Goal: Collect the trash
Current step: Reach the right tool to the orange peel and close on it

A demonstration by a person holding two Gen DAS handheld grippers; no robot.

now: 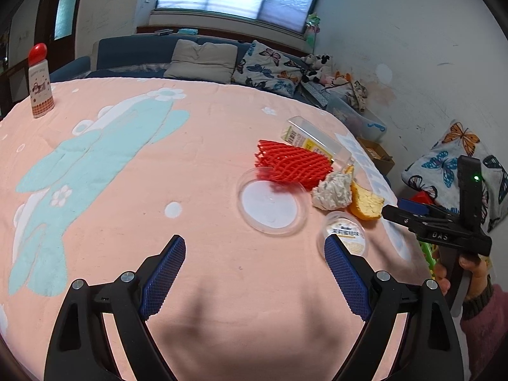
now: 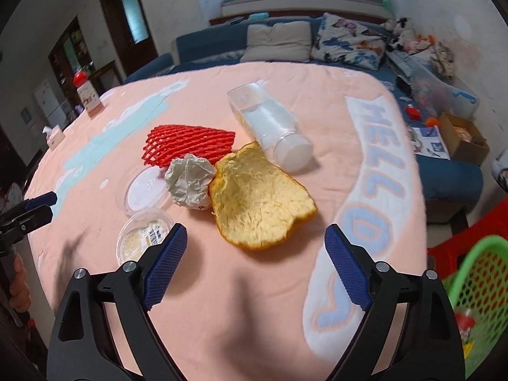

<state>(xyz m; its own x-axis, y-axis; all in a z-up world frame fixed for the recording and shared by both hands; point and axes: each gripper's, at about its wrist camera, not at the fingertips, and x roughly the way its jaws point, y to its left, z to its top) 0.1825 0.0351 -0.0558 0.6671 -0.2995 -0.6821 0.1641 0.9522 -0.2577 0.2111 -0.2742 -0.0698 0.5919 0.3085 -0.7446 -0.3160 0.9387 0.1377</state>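
From the left wrist view, we held the left gripper [image 1: 254, 273] over the near part of a table covered by a pink blanket [image 1: 190, 158], its blue-padded fingers [image 1: 165, 273] spread wide with nothing between them. The trash lay in a cluster toward the right edge of the surface. A clear round lid [image 1: 271, 204] sat nearest the middle, with a red foam net [image 1: 292, 165] overlapping its far rim. Behind the net lay a clear plastic box [image 1: 312, 141] on its side. Right of the lid were a crumpled paper ball [image 1: 331, 190] and, touching it, an orange peel [image 1: 365, 203]. A small lidded cup [image 1: 346, 233] stood just beyond our right-hand finger pad. At the right edge we saw the right gripper [image 1: 409, 216] from the side, a hand [image 1: 470, 273] wrapped on its handle. A red-capped bottle [image 1: 39, 81] stood alone at the far left corner.

From the right wrist view, the right gripper [image 2: 255, 266] also stood wide and empty, pointing at the orange peel [image 2: 260, 197], which lay just beyond the fingertips. The paper ball [image 2: 190, 181] touched the peel's left side, with the red foam net [image 2: 187, 143] behind it. The clear round lid [image 2: 146, 189] and small lidded cup [image 2: 143, 235] lay to the left, the cup partly hidden behind our left-hand finger. The clear plastic box [image 2: 270, 123] lay beyond the peel. A green basket [image 2: 476, 285] sat off the right edge of the surface, and the left gripper [image 2: 38, 206] showed at the left.
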